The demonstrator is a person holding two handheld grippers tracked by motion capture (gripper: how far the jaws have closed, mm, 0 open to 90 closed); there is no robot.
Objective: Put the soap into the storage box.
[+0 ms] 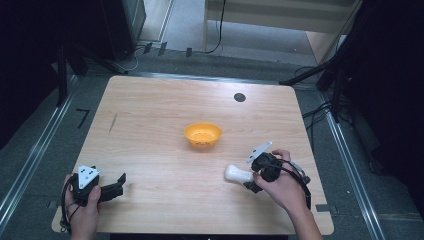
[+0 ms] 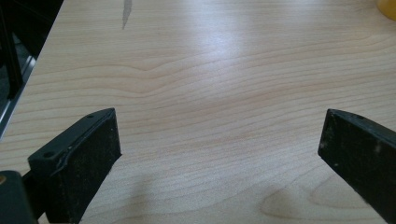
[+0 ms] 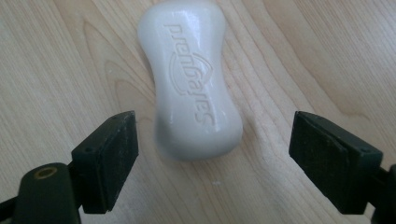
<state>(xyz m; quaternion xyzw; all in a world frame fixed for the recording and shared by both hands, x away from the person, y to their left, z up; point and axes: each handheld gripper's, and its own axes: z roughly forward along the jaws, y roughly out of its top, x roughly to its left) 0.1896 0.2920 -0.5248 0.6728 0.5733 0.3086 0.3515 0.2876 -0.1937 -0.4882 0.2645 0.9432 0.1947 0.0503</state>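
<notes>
Two grippers low over table [image 1: 150,100], right gripper [image 3: 212,154] agape astride soap bar [image 3: 191,79], left gripper [image 2: 219,154] wide, empty.

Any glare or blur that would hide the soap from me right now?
Right gripper view: the white embossed soap bar is sharp, with only soft highlights; the jaws stand open on either side of it. Left gripper view: a pale sheen on the wooden table. High view: dark surroundings, soap small.

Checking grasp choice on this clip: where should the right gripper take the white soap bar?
Across the narrowed waist of the soap bar, coming down from above. It lies flat on the table, and the open right gripper already straddles its near end.
</notes>
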